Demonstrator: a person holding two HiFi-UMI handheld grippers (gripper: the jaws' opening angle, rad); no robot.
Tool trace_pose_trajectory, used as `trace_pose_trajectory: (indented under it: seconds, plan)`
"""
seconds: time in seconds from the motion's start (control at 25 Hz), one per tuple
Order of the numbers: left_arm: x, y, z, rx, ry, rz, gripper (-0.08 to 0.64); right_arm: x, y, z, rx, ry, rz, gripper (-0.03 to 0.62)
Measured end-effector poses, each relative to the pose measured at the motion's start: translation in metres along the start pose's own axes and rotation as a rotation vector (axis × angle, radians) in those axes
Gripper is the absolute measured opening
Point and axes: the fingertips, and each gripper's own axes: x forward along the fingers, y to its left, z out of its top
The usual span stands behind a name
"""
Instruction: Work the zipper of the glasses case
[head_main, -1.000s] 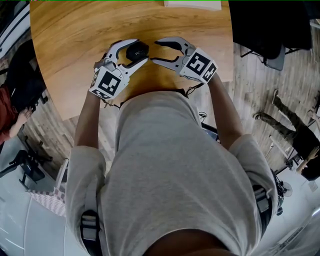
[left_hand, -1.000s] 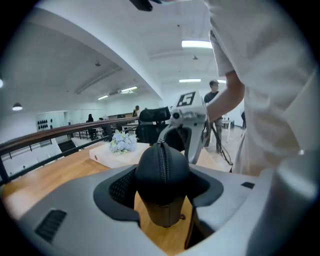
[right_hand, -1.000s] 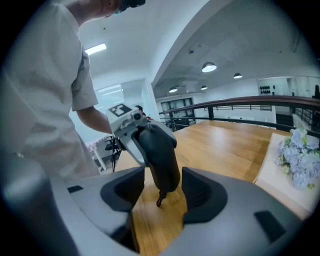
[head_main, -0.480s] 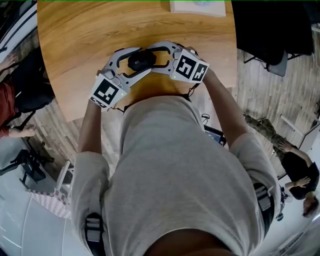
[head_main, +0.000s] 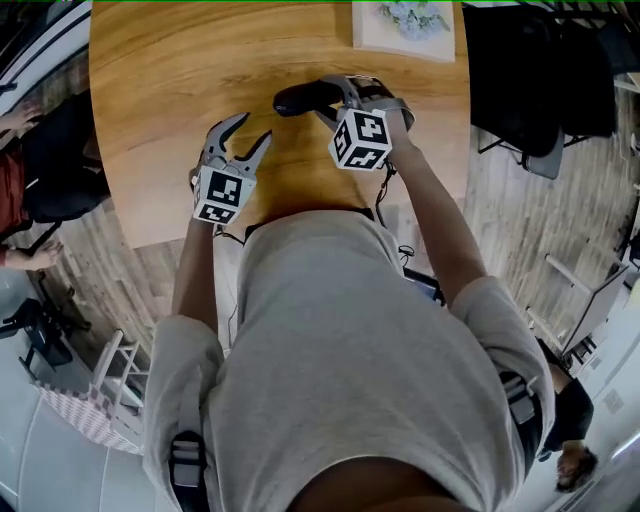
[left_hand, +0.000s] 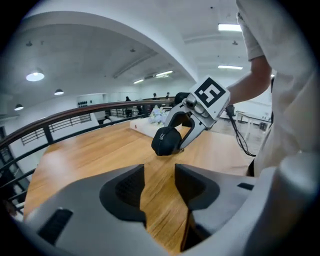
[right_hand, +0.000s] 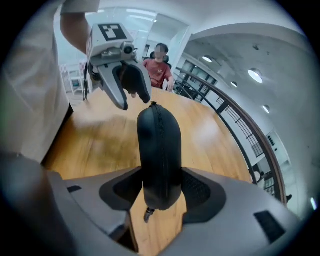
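Pulled back to near left, left claw (head_main: 253, 130) narrows on nothing; right claw (right_hand: 159, 186), eased slightly wider, grips case (head_main: 303, 97) at table's (head_main: 160, 90) far right, long axis running left toward the empty claw.

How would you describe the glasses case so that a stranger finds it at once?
Start at the round wooden table and go to the right claw. Clamped in it is the black oval zippered glasses case, rounded and dark, unlike the white box beyond.
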Motion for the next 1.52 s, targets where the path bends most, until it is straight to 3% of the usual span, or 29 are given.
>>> trace_pose_trajectory:
  seconds: [0.16,0.36,0.56,0.76,0.92,1.08,1.12,1.16,1.24,1.36,1.52]
  plan:
    - [-0.014,0.015,-0.02,-0.117,0.004,0.153,0.035,0.023,0.002,0.01,-0.082,0.076,-0.016,0.251]
    - [-0.028,0.019,-0.044,-0.269,0.009,0.216,0.029,0.037,0.014,0.017,-0.098,0.155,-0.064,0.252]
    - [-0.029,0.011,-0.055,-0.323,-0.001,0.199,0.029,0.04,0.022,0.016,-0.048,0.174,-0.129,0.252]
    - [-0.027,0.007,-0.047,-0.343,-0.019,0.21,0.029,0.024,0.024,0.019,0.114,0.09,-0.174,0.252]
    - [-0.029,-0.007,-0.03,-0.31,-0.044,0.216,0.029,0.002,0.034,0.014,0.241,0.031,-0.197,0.252]
    - [-0.035,-0.022,-0.02,-0.328,-0.052,0.278,0.028,-0.032,0.037,0.011,0.489,-0.121,-0.248,0.245]
    - [-0.037,-0.025,-0.016,-0.343,-0.058,0.299,0.026,-0.043,0.036,0.011,0.564,-0.168,-0.261,0.197]
    - [-0.038,-0.03,-0.011,-0.361,-0.067,0.32,0.026,-0.053,0.035,0.01,0.632,-0.214,-0.275,0.103]
    - [-0.038,-0.041,0.003,-0.393,-0.084,0.356,0.025,-0.075,0.034,0.006,0.73,-0.288,-0.303,0.049]
    - [-0.04,-0.063,0.023,-0.404,-0.104,0.388,0.025,-0.101,0.039,0.001,0.8,-0.361,-0.335,0.034]
    - [-0.05,-0.088,0.06,-0.362,-0.162,0.425,0.025,-0.147,0.041,0.002,0.813,-0.459,-0.403,0.026]
